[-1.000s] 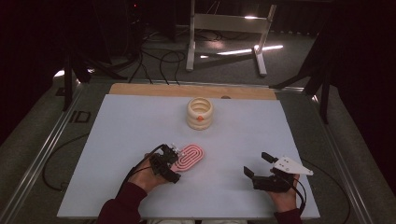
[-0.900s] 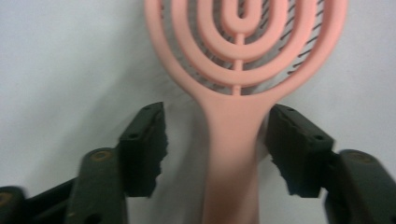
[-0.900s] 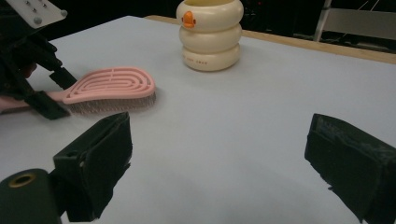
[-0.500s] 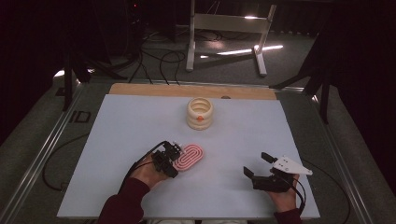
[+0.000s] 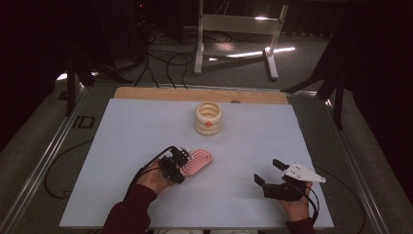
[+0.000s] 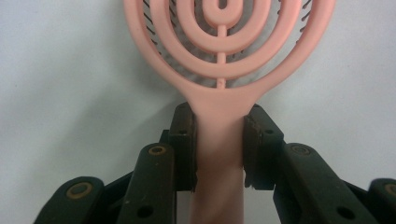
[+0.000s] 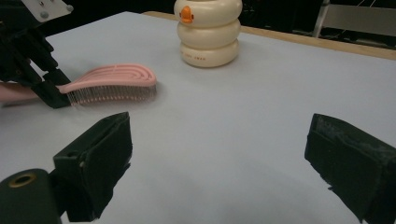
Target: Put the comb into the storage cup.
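Left hand-held gripper [image 6: 219, 140] newly clamped on brush handle [image 6: 218, 154]

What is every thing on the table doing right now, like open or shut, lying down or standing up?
Pink hairbrush: lying on the table, bristles down, handle between the left gripper's pads.
Left gripper: jaws just closed, shut on the brush handle.
Right gripper: open wide, nothing between its jaws.
Cream ringed pot: standing upright, untouched.

You've got a pink hairbrush [image 5: 197, 163] w/ an oval head of open concentric loops, lying flat on the bench, bristles down, near the front-left. Its handle points toward you, pinched btw the left tool's [image 6: 219, 140] pads, which have just been closing.
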Demonstrator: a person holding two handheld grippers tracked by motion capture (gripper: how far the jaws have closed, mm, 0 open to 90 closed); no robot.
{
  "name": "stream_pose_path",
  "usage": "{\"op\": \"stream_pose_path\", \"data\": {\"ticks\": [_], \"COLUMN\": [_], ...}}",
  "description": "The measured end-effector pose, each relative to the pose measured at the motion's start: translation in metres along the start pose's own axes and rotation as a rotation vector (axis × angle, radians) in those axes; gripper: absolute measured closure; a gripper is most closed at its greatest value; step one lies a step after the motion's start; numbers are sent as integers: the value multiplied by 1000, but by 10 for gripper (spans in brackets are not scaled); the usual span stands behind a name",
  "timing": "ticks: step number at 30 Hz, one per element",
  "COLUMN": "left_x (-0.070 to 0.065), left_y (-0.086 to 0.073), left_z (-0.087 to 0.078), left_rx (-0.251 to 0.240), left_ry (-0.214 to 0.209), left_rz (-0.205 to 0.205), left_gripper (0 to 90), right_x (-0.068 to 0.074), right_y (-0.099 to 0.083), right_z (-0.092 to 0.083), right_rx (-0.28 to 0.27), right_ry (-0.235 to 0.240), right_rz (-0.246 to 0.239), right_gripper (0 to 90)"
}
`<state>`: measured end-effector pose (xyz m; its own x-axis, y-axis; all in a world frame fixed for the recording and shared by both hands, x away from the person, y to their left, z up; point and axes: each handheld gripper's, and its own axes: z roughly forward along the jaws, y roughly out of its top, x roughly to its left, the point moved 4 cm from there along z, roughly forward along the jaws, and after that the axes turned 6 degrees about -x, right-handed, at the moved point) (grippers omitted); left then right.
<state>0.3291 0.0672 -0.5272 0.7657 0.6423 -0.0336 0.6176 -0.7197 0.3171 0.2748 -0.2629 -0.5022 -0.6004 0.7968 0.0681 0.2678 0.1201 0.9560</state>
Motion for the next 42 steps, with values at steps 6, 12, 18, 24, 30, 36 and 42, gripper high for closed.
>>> {"op": "stream_pose_path", "data": {"ticks": [6,12,18,24,30,36,42], "left_x": [1,5,11,16,22,27,33], "left_y": [-1,-2,-5,-8,-11,-14,-19], "left_z": [0,-3,-7,-13,-21,-26,-31], "left_rx": [-24,-53,-87,-135,-186,-235,-280], "left_ry": [22,48,61,81,96,109,121], "left_rz": [-1,-12,-32,-62,-87,-104,-129], "left_gripper": [703,705,705,705,705,705,705], "right_x": [0,-1,0,0,0,1,2], "right_y": [0,-1,-1,-1,-2,-3,-4], "right_z": [0,0,1,1,1,2,4], "right_rx": [1,3,5,9,8,15,20], "right_ry": [-1,-3,-2,0,2,1,3], "right_rz": [0,1,-2,3,3,-3,1], "right_gripper": [74,74,74,74,74,74,74]}}
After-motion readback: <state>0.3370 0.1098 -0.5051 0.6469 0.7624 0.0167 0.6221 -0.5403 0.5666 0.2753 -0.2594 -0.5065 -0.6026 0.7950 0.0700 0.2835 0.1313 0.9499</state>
